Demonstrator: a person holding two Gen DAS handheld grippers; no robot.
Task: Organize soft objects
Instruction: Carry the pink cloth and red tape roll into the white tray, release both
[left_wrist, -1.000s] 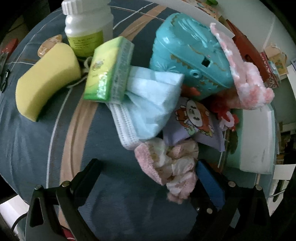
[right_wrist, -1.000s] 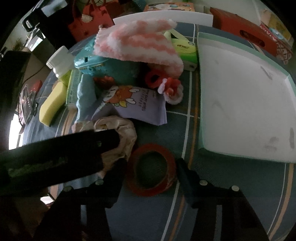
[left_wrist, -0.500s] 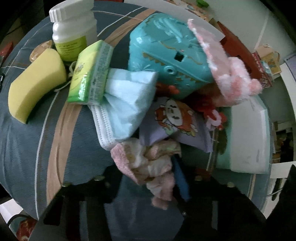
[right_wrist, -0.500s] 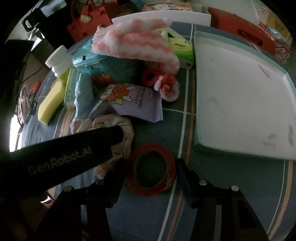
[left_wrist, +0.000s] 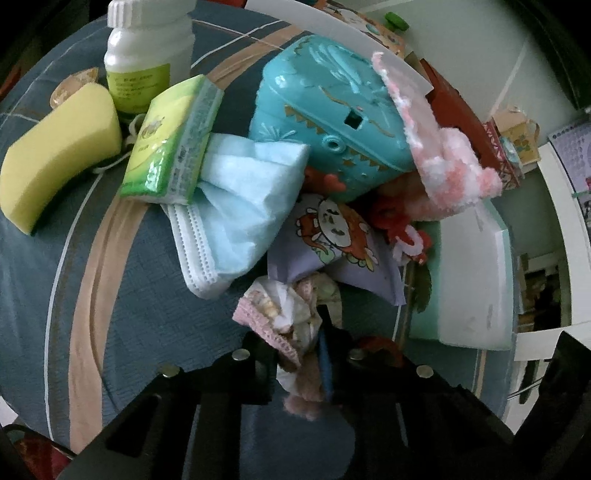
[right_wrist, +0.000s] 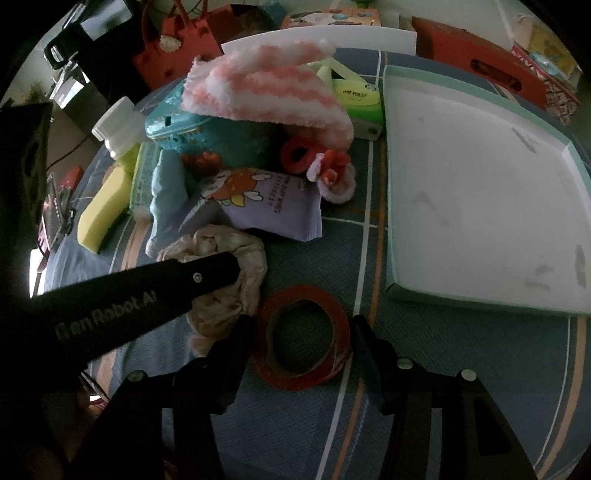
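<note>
Covering table: striped blue cloth (right_wrist: 424, 369)

A dark blue tablecloth (left_wrist: 155, 273) crossed by tan and white stripes is seen under everything. A plain yellow sponge (left_wrist: 59, 147), a teal toy case (left_wrist: 332, 122) with gold zigzag trim, and a pale blue face mask (left_wrist: 240, 206) are spotted. A fluffy sock (right_wrist: 266, 92) is banded pink and white. The tape roll (right_wrist: 303, 336) is red, the tray (right_wrist: 480, 206) white with a mint-green rim.
</note>
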